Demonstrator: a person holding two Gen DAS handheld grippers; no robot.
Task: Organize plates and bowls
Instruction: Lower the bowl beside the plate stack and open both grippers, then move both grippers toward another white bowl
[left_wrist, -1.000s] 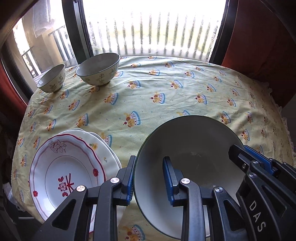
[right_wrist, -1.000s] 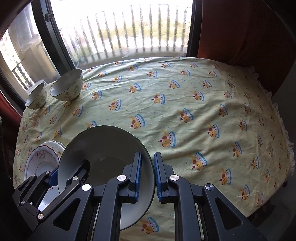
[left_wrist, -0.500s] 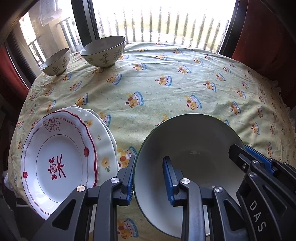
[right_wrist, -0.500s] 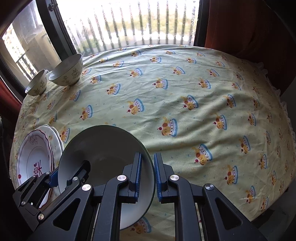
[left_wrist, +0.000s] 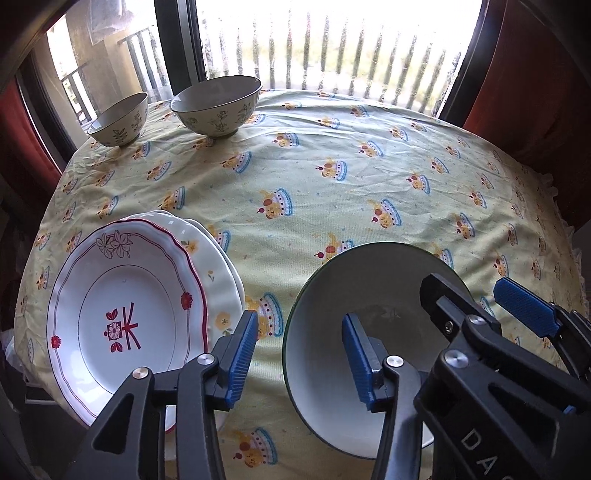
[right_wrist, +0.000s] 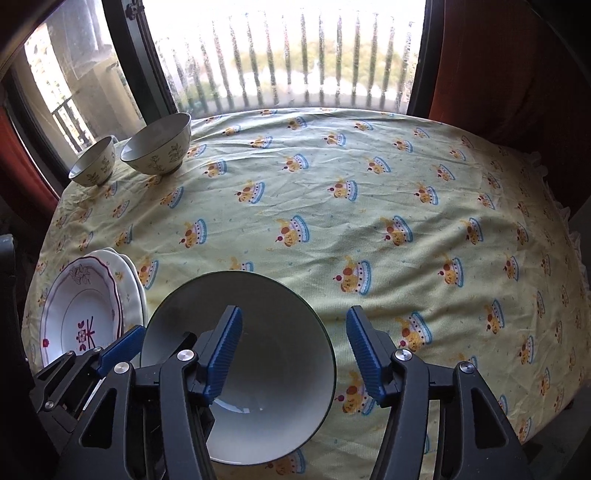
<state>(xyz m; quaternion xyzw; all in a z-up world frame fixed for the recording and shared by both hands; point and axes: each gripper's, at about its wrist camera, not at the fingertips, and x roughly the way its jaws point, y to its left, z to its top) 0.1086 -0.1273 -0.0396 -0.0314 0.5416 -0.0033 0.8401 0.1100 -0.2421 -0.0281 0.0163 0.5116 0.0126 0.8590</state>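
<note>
Plenty of bare cloth across the middle and right of the round table with the pale yellow crown-print tablecloth (right_wrist: 369, 177), right out to the frilly edge on the right side. Crowded only along the left: stack of scalloped white plates (left_wrist: 122, 317) sitting close to the near-left edge, topmost one with a red rim line and a red flower mark in the middle, at least two more poking out beneath it, exact count hard to call. Three bowls total. Two small cream ceramic bowls with leaf sprigs, the smaller one (left_wrist: 118, 120) and the bigger one (left_wrist: 218, 107), side by side at the far-left edge near the window, both upright, mouths up. Third is the large white bowl with a dark green rim (right_wrist: 240, 369), at the near edge of the table, mouth up; round, so no real long axis to speak of, and can't tell for sure whether resting flat on the cloth. Left gripper (left_wrist: 299, 356) just been opening, blue pads now spread to either side of the big bowl's left rim, not pressing it. Right gripper (right_wrist: 291, 354) same deal, jaws just been opening, spread across the bowl's right rim, one pad inside the bowl and one outside over the cloth, no pinch on anything.
</note>
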